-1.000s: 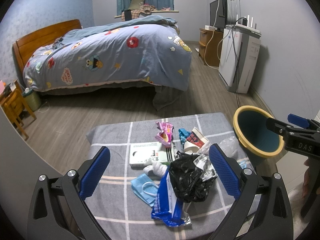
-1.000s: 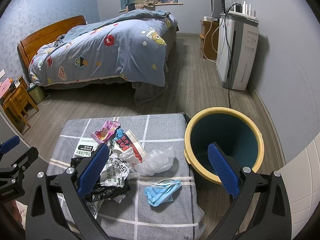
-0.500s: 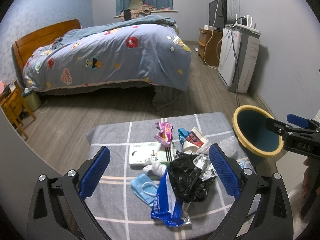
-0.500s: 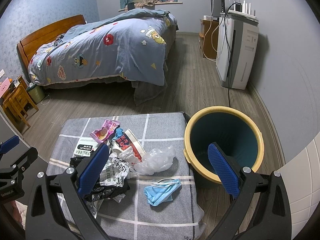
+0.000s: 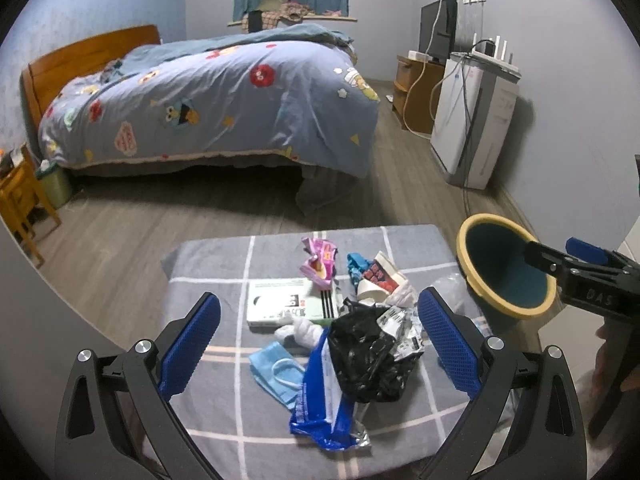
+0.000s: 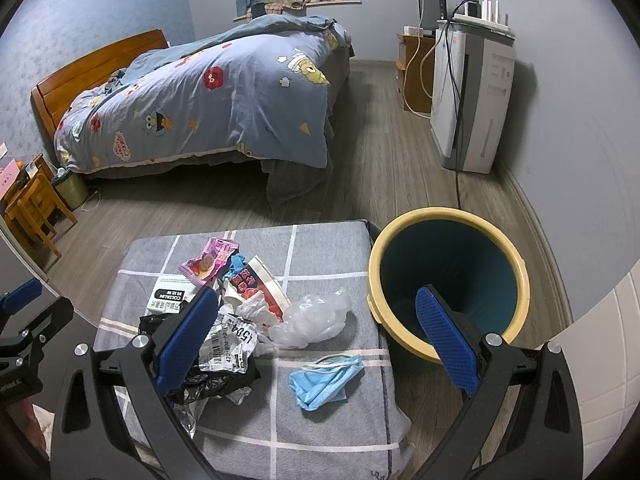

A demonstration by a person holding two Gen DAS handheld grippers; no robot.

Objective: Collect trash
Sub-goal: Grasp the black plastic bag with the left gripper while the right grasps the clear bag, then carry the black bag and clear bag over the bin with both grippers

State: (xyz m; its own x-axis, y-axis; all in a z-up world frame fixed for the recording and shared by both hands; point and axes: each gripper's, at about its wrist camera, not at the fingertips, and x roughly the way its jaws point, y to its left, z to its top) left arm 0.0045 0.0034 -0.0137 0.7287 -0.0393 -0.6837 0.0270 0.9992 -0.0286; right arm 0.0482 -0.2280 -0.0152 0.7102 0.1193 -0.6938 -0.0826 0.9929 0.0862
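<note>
Both hand-held grippers wide apart above the trash pile, holding nothing.

The left hand-held gripper [image 5: 318, 344] hangs over a black plastic bag [image 5: 370, 354]; the right hand-held gripper [image 6: 318, 338] frames a clear plastic bag [image 6: 314, 318] and blue face mask [image 6: 324, 376] on the grey checked worktop [image 6: 328, 248], just beside the yellow-rimmed bin [image 6: 516, 264].

"COKTALBN" on white box [image 6: 170, 295], "1504" on crumpled label [image 6: 231, 343], "DAS" on right hand-held gripper [image 5: 600, 280]

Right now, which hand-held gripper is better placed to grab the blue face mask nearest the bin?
Right. The right hand-held gripper is open directly above that blue face mask, next to the bin. The left hand-held gripper faces the black bag.
</note>
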